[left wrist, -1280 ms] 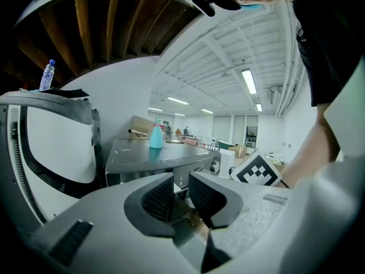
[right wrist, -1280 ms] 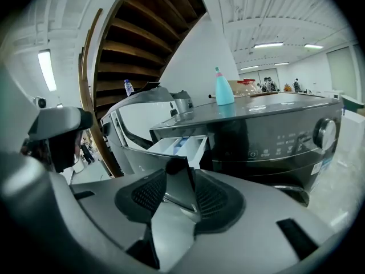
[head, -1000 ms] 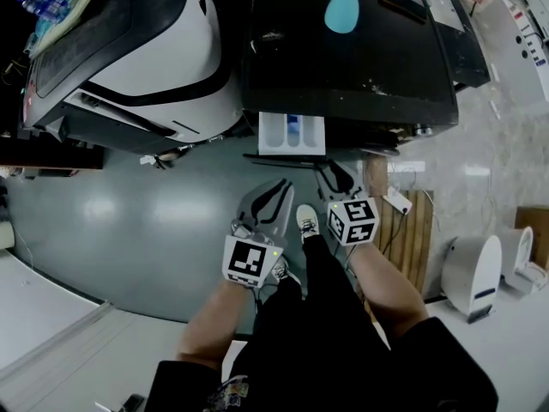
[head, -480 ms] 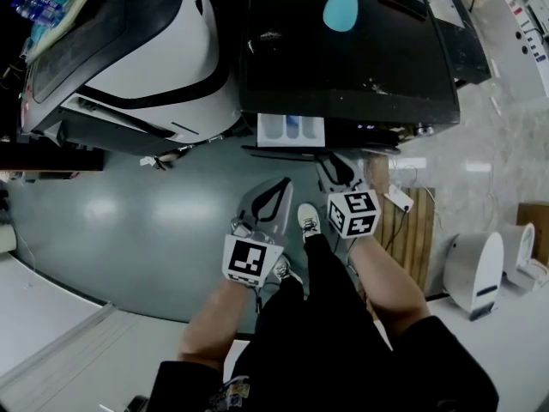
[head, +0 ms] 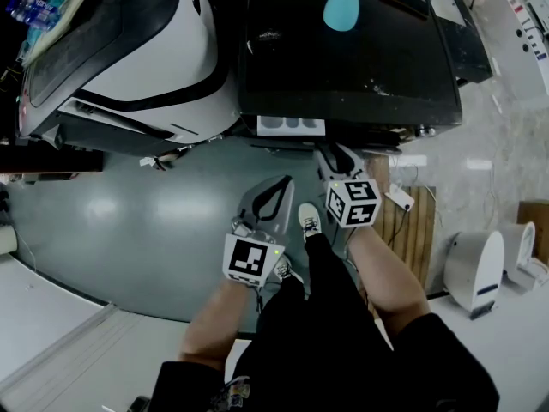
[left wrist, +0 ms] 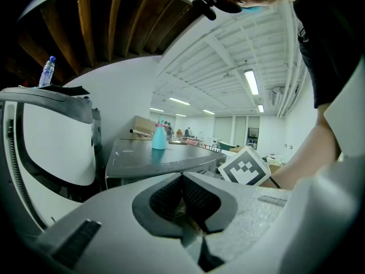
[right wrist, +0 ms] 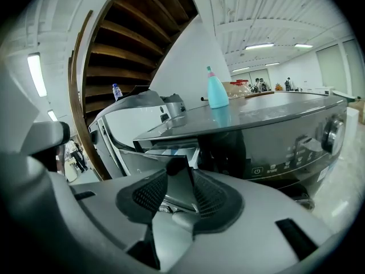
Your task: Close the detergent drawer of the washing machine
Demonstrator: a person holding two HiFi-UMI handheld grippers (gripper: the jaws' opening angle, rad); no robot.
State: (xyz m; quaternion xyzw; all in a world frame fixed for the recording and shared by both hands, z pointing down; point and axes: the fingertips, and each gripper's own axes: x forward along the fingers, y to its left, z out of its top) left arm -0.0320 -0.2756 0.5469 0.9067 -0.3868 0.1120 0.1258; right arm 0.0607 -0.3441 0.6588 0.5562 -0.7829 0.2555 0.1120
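The detergent drawer (head: 292,125) sits at the upper left of the front of the dark washing machine (head: 343,50). Only a short white strip of it projects toward the person. Its travel axis runs straight in and out of the machine, its open end faces the person, and its front panel lies crosswise along the machine's face.

The right hand-held gripper (head: 332,156) is the nearer one, with its tips at the right end of that front. In the right gripper view its jaws stand about half apart and the grey drawer front fills the gap between the pads, seemingly clamped. The drawer lies directly ahead of it, so the remaining move looks like a short level push away from the person.

The left hand-held gripper (head: 279,191) hangs back over the floor, fully closed on nothing
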